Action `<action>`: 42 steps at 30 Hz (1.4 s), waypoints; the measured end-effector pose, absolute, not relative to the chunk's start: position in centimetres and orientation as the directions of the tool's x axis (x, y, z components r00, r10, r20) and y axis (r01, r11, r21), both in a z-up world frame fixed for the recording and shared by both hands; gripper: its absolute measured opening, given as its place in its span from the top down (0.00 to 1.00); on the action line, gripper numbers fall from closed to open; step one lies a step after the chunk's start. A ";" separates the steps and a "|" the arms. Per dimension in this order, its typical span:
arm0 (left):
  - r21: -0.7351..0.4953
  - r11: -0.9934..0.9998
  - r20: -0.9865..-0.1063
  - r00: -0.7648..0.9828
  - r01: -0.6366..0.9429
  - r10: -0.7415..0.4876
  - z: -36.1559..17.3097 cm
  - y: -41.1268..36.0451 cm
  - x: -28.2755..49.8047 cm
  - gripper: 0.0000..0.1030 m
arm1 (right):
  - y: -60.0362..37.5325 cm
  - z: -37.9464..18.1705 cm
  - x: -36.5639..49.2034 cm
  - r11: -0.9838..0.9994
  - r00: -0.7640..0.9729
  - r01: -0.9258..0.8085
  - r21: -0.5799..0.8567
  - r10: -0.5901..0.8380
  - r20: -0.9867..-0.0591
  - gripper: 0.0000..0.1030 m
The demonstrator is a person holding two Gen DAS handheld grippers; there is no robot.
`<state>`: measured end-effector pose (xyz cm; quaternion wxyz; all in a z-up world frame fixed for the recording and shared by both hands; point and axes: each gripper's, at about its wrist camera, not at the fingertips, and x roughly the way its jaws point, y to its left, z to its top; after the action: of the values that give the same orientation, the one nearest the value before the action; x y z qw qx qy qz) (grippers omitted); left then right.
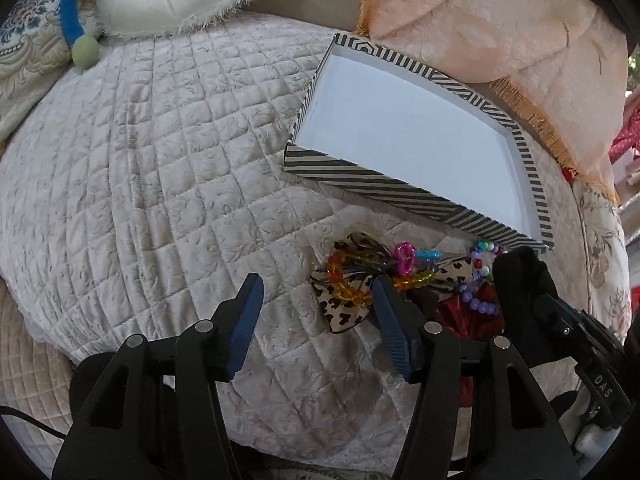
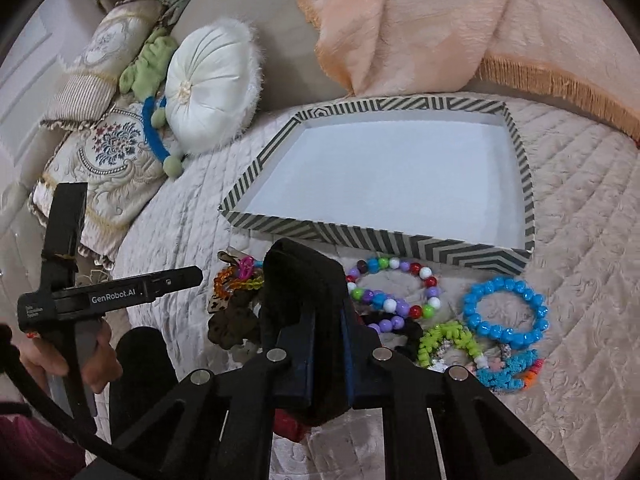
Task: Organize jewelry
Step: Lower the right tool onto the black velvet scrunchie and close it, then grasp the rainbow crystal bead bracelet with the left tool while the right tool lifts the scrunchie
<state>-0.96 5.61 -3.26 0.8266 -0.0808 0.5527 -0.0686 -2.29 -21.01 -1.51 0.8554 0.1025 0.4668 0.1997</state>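
A shallow striped box with a white inside lies open on the quilted bed; it also shows in the right wrist view. My left gripper is open and empty, just left of a leopard-print bow with an orange bead bracelet on it. My right gripper is shut on a black velvet scrunchie, held above the jewelry pile; it shows as a black shape in the left wrist view. A multicolour bead bracelet, a blue one and a green one lie in front of the box.
A white round cushion, a patterned pillow and a blue-green plush toy sit at the left. A peach fringed blanket lies behind the box. A red bow lies in the pile.
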 end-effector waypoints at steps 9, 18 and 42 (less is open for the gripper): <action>-0.214 0.976 -0.923 0.333 -0.028 -0.193 -4.6 5.3 1.0 0.46 | -20.4 -2.8 -2.3 0.889 0.450 -0.238 0.391 0.458 -0.767 0.90; -0.188 0.982 -0.939 0.294 -0.011 -0.177 -6.0 4.3 2.0 0.74 | -20.4 -4.3 -1.8 0.883 0.430 -0.222 0.413 0.469 -0.772 0.90; -0.288 0.953 -0.851 0.432 0.092 -0.299 1.8 4.4 0.0 0.94 | -21.5 1.8 -3.1 0.873 0.535 -0.267 0.407 0.486 -0.691 0.90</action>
<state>-0.04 4.40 1.78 0.8403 -0.0995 0.5200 -0.1162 -3.08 -21.54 1.75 0.8667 0.1270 0.4307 0.2172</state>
